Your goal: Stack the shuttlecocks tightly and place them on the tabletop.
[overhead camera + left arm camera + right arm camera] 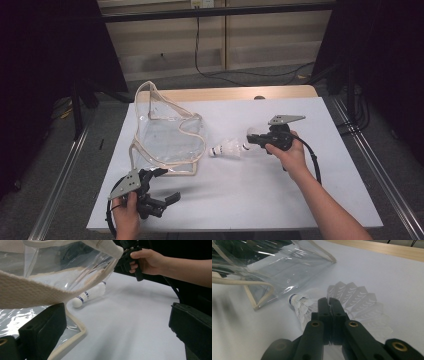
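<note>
Pinching a shuttlecock [227, 149] by its white feather skirt, the right gripper [251, 142] has its jaws pressed together on the feathers, with the cork head pointing toward a clear plastic tote bag [167, 135] on the white table [260, 195]. In the right gripper view the shuttlecock [300, 305] sits just left of the closed jaw tips, its blue-banded cork near the bag's cream-trimmed edge [259, 296]; a feathered shadow fans out on the table to the right.

The likeliest trouble is crushed or bent feathers, since the grip lands on the thin skirt and not on the cork. A shallow pinch could also let the shuttlecock swing or slip out on the way to the bag. The bag mouth looks slack, so the cork may catch on the trim if it is not held wide.

The right hand [290, 152] holds its tool nearly level, pointing left across the table, forearm angling in from the lower right. The left gripper [161, 187] rests low at the near table edge, jaws apart, one beside the bag's strap [37, 290], gripping nothing.
</note>
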